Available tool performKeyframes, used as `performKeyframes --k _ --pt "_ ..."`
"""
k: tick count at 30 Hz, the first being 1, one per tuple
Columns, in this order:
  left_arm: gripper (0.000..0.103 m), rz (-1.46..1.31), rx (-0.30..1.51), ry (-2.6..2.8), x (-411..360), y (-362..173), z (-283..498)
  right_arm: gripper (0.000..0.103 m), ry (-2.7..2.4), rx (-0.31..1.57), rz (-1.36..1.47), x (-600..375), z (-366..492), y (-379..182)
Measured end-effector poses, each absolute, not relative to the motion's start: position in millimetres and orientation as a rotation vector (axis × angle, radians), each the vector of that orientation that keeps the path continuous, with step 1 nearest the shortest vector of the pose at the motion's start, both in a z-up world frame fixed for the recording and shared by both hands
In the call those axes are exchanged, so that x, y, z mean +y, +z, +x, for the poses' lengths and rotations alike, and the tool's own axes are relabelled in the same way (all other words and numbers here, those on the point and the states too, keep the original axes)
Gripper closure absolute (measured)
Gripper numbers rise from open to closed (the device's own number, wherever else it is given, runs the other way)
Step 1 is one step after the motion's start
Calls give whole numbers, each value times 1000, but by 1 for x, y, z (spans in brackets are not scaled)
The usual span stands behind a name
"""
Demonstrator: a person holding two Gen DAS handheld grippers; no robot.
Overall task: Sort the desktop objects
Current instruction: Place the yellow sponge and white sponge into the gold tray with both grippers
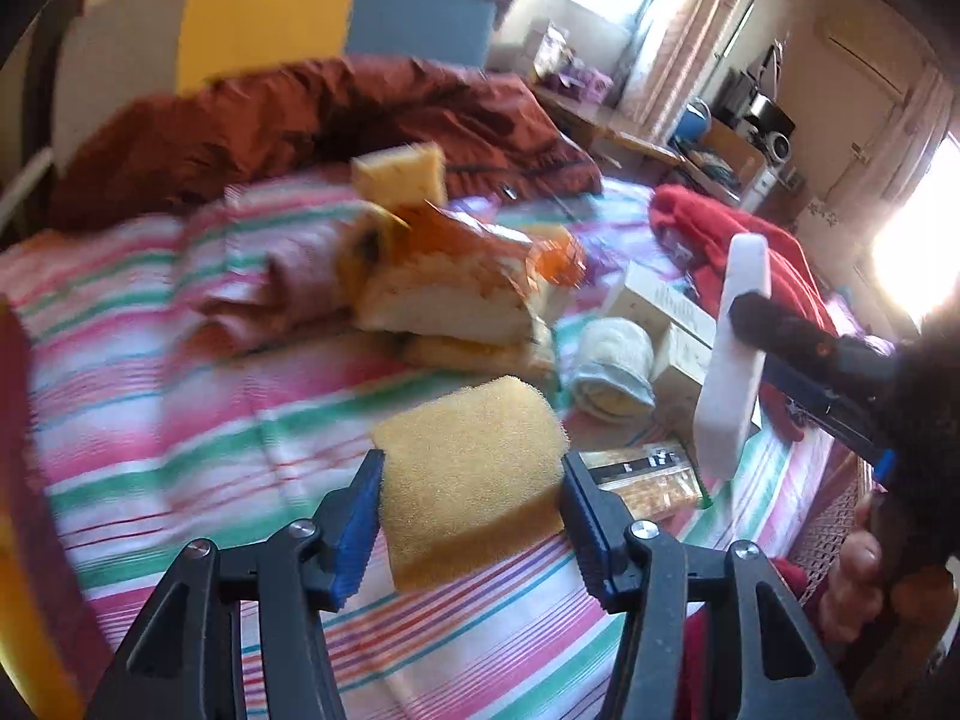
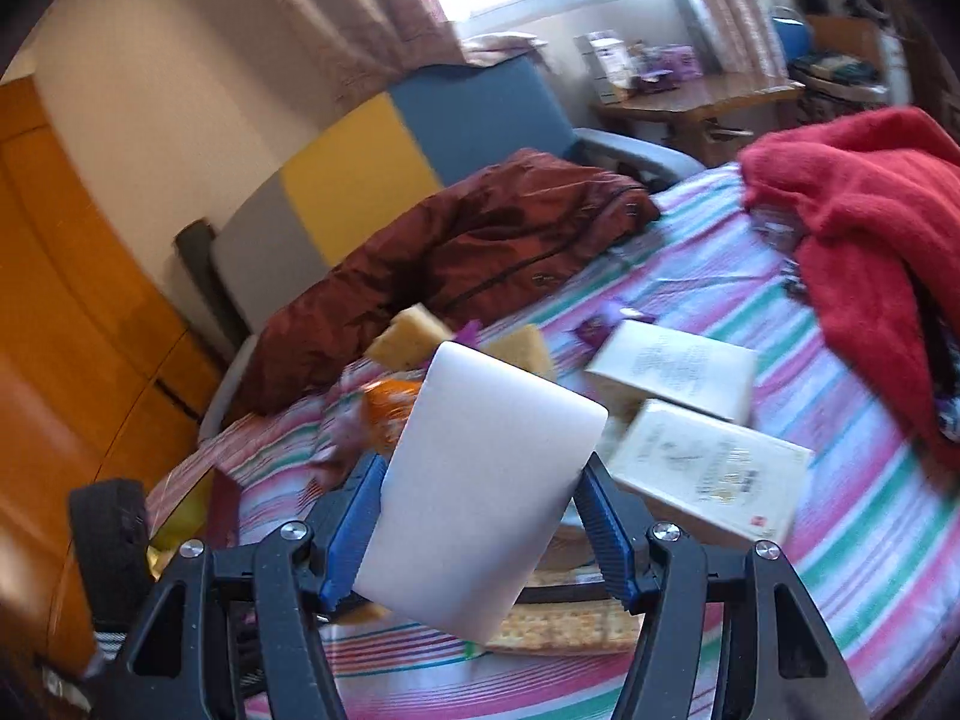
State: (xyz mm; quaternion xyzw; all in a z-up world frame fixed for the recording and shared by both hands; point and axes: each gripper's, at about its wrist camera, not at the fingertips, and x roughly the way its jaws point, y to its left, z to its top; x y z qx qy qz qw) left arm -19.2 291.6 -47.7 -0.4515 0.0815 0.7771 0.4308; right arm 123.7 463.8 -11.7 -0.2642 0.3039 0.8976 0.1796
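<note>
My left gripper (image 1: 474,480) is shut on a yellow sponge (image 1: 468,438), its blue pads pressing both sides, held above the striped bedsheet (image 1: 180,420). My right gripper (image 2: 483,480) is shut on a white rectangular block (image 2: 486,420). The same block (image 1: 732,372) stands upright at the right of the left wrist view. Another yellow sponge (image 1: 402,174) lies further back on an orange snack bag pile (image 1: 456,276). Two sponges (image 2: 414,336) (image 2: 522,351) show behind the block in the right wrist view.
Two pale boxes (image 2: 672,369) (image 2: 708,468) lie on the bed, with a cracker packet (image 2: 564,630) below the block and a rolled cloth (image 1: 612,372) nearby. A brown jacket (image 2: 480,240) lies at the back, a red garment (image 2: 870,228) at the right. A person's hand (image 1: 852,588) holds the right gripper.
</note>
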Motion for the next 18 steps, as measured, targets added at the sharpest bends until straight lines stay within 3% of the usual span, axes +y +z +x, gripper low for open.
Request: performKeyframes --k 7,18 --pt "46 -1051 173 2112 226 -17 -23 39 2682 777 -839 428 106 -9" --pt "46 -1079 26 2359 116 -5 -55 39 2876 798 -1013 346 51 -2"
